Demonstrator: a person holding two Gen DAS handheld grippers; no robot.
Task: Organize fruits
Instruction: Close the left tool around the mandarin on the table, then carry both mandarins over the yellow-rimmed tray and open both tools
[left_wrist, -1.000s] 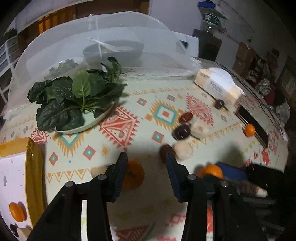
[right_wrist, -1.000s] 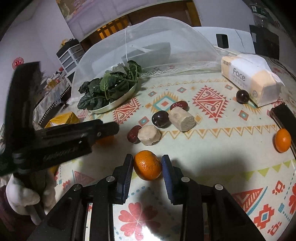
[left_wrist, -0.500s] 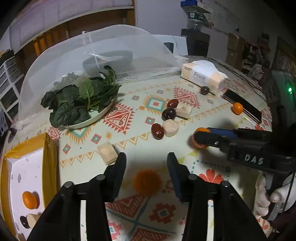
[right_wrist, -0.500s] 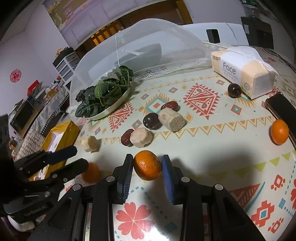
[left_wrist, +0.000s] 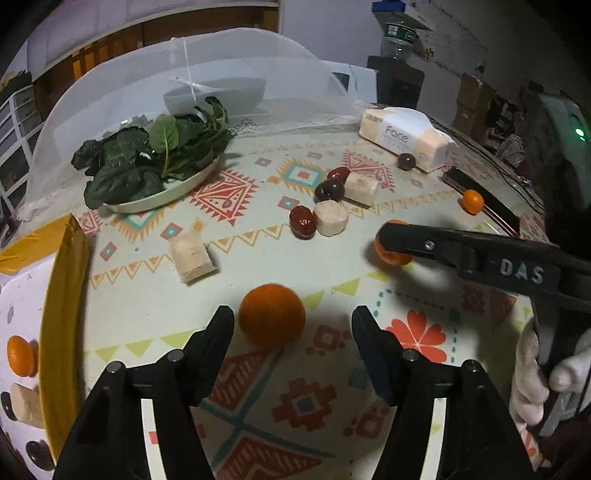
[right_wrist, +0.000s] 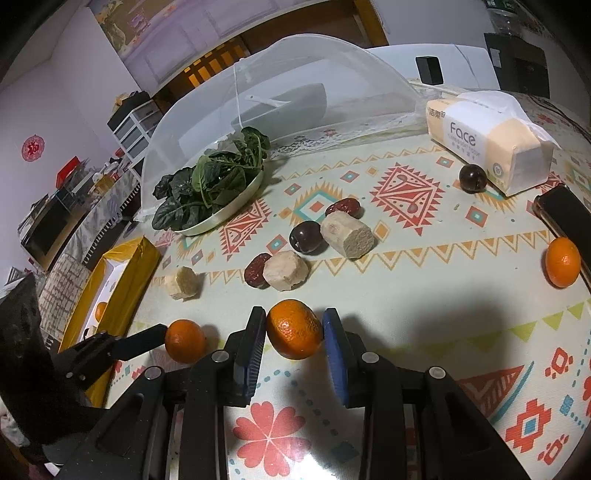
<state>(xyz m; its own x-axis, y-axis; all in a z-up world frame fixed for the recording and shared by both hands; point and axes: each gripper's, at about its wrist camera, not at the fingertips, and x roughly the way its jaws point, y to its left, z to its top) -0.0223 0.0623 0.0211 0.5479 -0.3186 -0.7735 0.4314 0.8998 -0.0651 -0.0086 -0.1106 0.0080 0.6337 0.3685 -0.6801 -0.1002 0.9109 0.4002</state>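
Left gripper (left_wrist: 291, 319): fingers spread, a loose orange (left_wrist: 271, 315) on the worktop (left_wrist: 258, 387) just ahead, nearer the left finger. Right gripper (right_wrist: 293, 332): fingers pinching a second orange (right_wrist: 294, 328). The box (left_wrist: 64, 295) lies left of both.

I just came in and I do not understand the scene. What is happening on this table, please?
A person is sorting fruit with two handheld grippers. The right gripper is shut on an orange. The left gripper is open around another orange lying on the tablecloth. A yellow box at the left already holds some fruit.
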